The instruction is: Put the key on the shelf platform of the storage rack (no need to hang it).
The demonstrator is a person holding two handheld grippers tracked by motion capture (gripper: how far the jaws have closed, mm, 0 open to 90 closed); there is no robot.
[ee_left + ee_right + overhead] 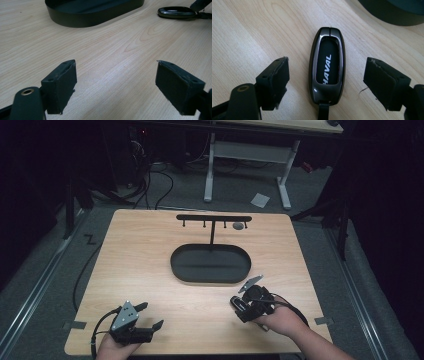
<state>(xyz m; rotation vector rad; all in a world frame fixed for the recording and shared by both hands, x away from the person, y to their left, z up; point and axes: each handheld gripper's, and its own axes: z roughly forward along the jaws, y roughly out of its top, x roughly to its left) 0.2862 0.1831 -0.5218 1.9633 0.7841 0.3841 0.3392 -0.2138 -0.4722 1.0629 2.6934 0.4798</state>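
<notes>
A dark car key fob (327,65) marked HAVAL lies flat on the wooden table (150,250), between the wide-apart jaws of my right gripper (325,76), which is open and not touching it. In the high view the fob (236,303) lies just left of the right gripper (245,306), near the front right. The fob (176,12) also lies at the top right of the left gripper view. My left gripper (147,316) rests open at the front left, with bare wood between its jaws (116,82). A black oval tray (176,265) with a hook stand (214,218) sits mid-table.
A small grey round object (238,226) hangs or lies by the stand's right end. The tray's rim (82,21) is ahead of the left gripper and at the top right of the right gripper view (392,15). Cables and a desk frame stand beyond the table.
</notes>
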